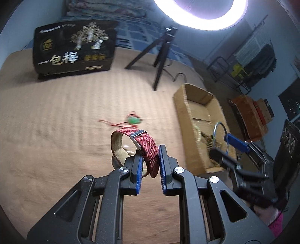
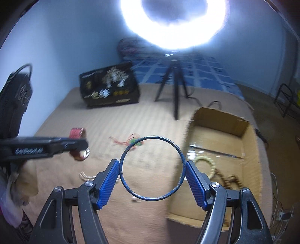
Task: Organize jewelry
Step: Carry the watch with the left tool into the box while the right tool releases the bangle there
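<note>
In the left wrist view my left gripper (image 1: 150, 159) is shut on the red fabric strap of a watch (image 1: 144, 142), held above the tan bedspread. My right gripper (image 2: 152, 169) is shut on a thin blue bangle (image 2: 150, 138), its pads pressing the ring's two sides. The same bangle (image 1: 220, 137) shows at the right of the left view, over the cardboard box (image 1: 198, 120). A green pendant on a red cord (image 1: 134, 120) lies on the bedspread beyond the watch. Beaded bracelets (image 2: 206, 163) lie inside the box (image 2: 221, 120).
A black printed carton (image 1: 75, 48) stands at the back left. A black tripod (image 1: 161, 52) under a ring light (image 1: 204, 13) stands behind the box. A thin gold chain (image 2: 84, 175) lies on the bedspread near my left gripper (image 2: 84, 146).
</note>
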Tool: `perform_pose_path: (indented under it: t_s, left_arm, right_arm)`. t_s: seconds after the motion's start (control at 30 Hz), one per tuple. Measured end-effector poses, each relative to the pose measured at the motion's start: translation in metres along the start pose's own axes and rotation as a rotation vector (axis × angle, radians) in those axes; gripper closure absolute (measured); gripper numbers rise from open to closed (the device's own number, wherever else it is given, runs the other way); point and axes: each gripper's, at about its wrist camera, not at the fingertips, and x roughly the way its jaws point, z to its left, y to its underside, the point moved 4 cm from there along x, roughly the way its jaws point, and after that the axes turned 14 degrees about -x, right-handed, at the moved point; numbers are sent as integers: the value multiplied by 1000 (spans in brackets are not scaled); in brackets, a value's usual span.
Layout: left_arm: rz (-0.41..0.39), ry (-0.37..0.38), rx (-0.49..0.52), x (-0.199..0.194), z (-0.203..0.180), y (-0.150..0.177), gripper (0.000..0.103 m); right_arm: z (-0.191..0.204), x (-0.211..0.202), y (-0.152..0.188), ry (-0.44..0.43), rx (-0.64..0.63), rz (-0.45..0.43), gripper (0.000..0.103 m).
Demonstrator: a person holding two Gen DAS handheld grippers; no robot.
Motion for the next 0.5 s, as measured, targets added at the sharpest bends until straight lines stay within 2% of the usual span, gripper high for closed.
perform_pose_path:
  t_s: [0.2,0.5]
  left_arm:
    - [20,41,45,9,-32,8,89]
    - [65,94,111,34,-87,24,89]
  right_arm:
    - [-44,-14,4,43,99,-20,29]
    - [-90,-18,15,87,197,-17,29]
